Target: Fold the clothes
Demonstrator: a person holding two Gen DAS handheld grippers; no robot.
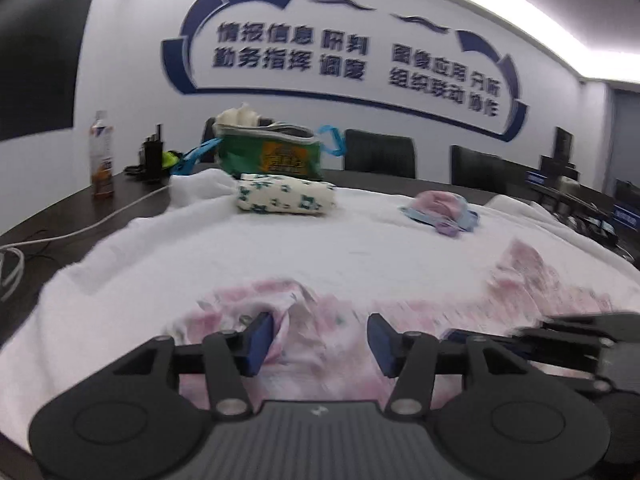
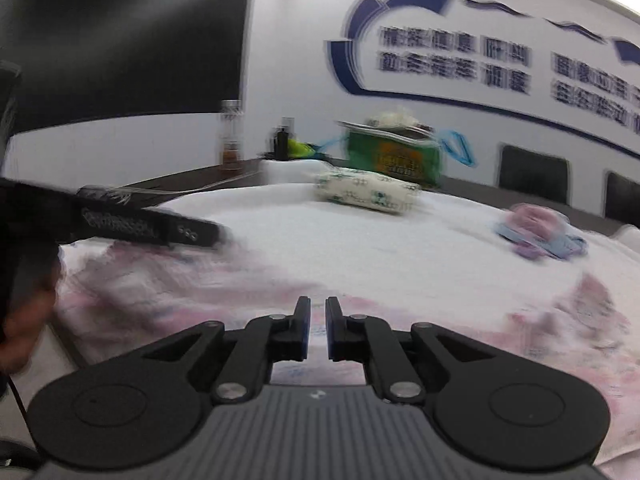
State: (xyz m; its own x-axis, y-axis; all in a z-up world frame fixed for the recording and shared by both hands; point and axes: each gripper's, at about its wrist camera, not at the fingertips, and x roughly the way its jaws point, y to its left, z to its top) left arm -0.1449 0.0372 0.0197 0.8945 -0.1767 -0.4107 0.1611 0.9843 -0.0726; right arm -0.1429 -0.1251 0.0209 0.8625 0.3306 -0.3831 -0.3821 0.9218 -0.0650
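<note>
A pink patterned garment lies spread on the white cloth cover at the near edge of the table. My left gripper hovers low over it. Its blue pads stand wide apart with a raised fold of the fabric beside the left one, not pinched. The right gripper reaches in from the right edge. In the right wrist view the same garment lies under my right gripper, whose fingers are almost together with nothing seen between them. The left gripper comes in from the left, held by a hand.
At the back lie a rolled white garment with green print and a small pink and blue garment. Behind them stands a green bag. A bottle and a white cable are on the dark table at left. Black chairs line the far side.
</note>
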